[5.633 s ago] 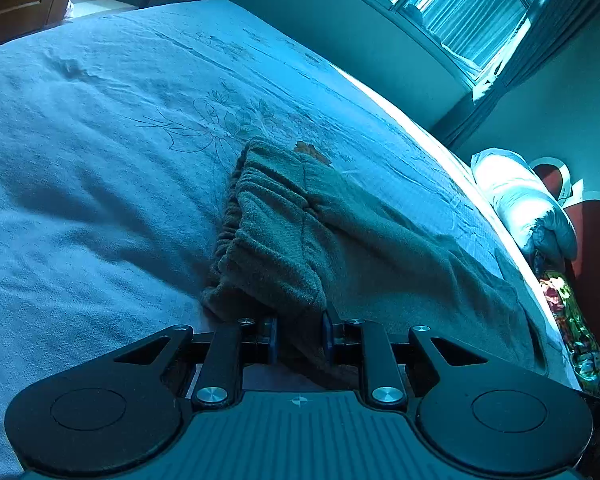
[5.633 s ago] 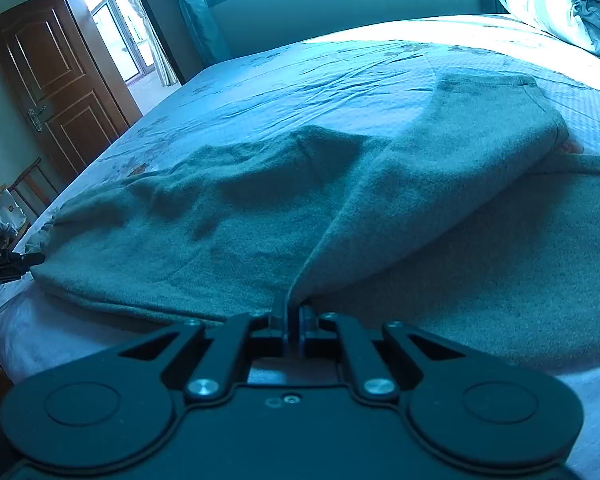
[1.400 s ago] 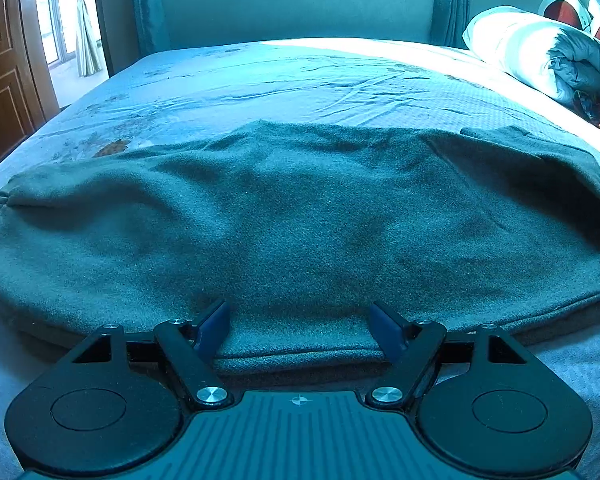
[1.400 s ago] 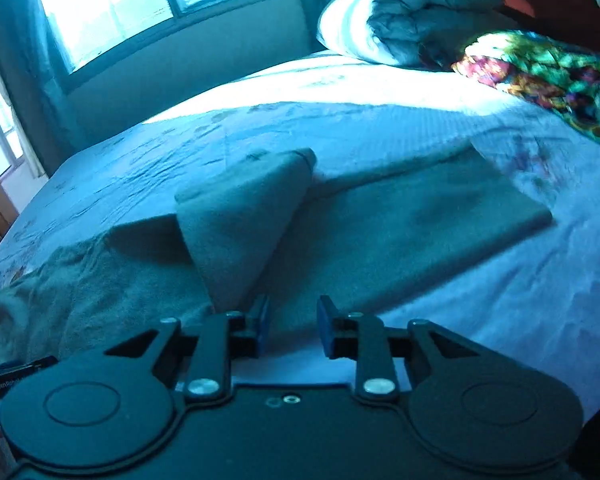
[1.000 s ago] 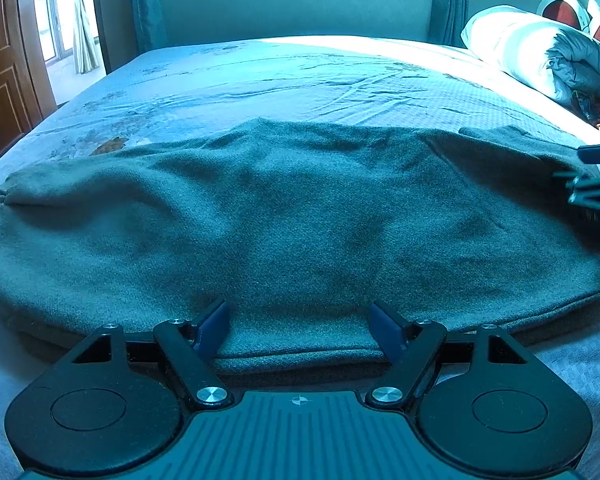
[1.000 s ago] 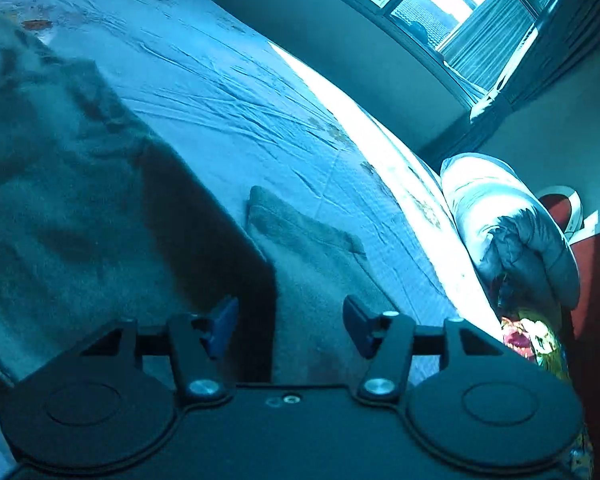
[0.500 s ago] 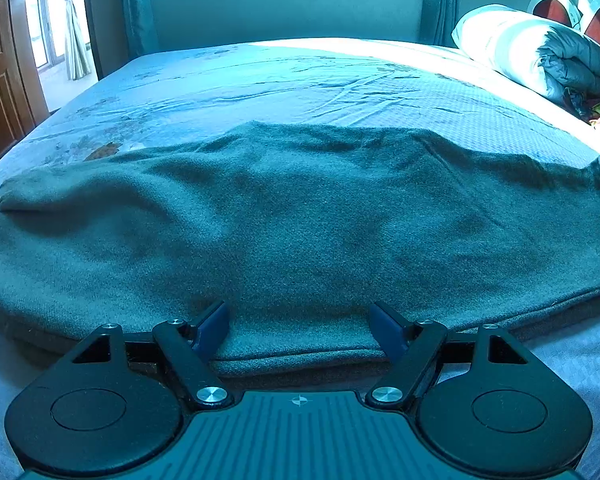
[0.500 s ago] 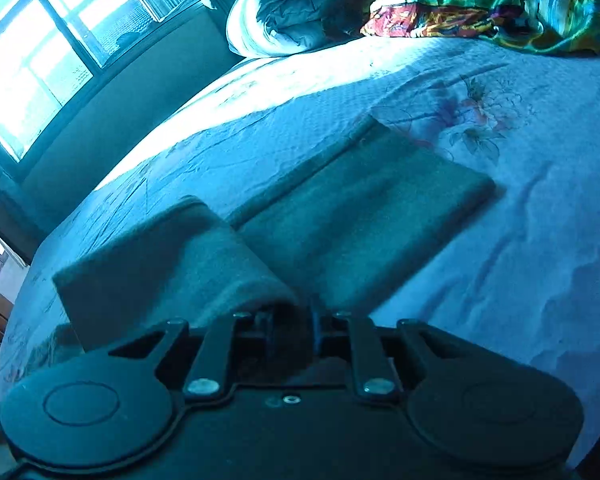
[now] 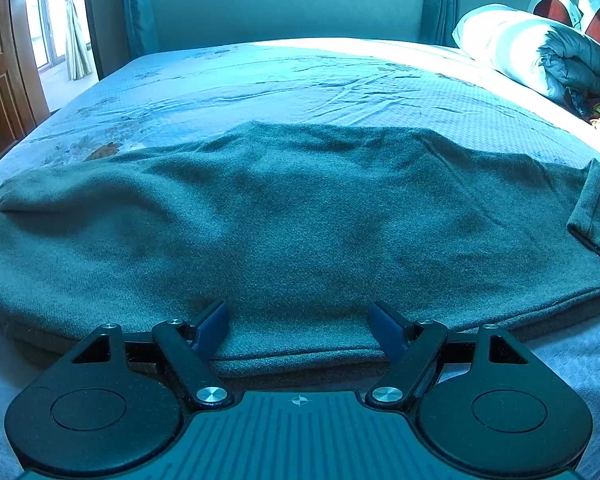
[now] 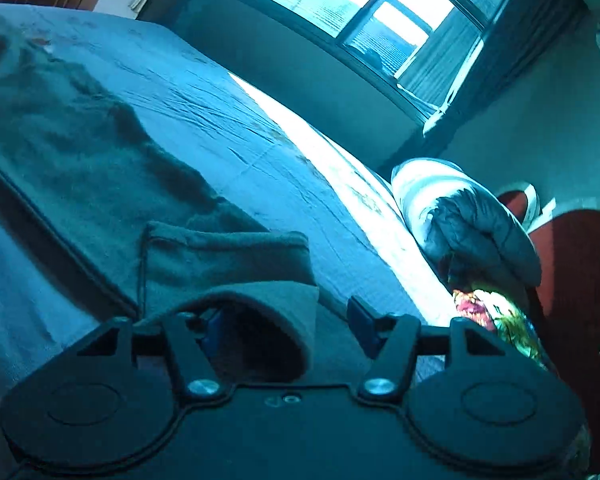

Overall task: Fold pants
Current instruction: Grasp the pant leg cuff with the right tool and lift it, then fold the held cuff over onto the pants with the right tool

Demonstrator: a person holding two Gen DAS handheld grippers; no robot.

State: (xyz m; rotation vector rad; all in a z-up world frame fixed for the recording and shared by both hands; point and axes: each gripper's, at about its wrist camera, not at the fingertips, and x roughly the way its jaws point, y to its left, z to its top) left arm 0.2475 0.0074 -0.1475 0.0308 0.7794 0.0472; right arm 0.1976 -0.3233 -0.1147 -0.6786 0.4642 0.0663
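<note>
Left gripper (image 9: 300, 322) sits wide over pants (image 9: 292, 216) w/ near hem between its pads – no pinch. Right gripper (image 10: 288, 326) is opening, folded leg end (image 10: 228, 256) loose between jaws – pants flat on bed (image 9: 300, 80).

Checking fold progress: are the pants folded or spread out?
Mostly spread: the pants lie flat along the bed; only the cuff end is turned back.

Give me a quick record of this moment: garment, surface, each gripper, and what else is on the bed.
garment: green pants, laid flat, leg end folded back
surface: bed with light floral sheet
left gripper: open, straddling pants' near edge
right gripper: jaws opening, folded cuff between them, pads apart
other: rolled duvet by headboard
</note>
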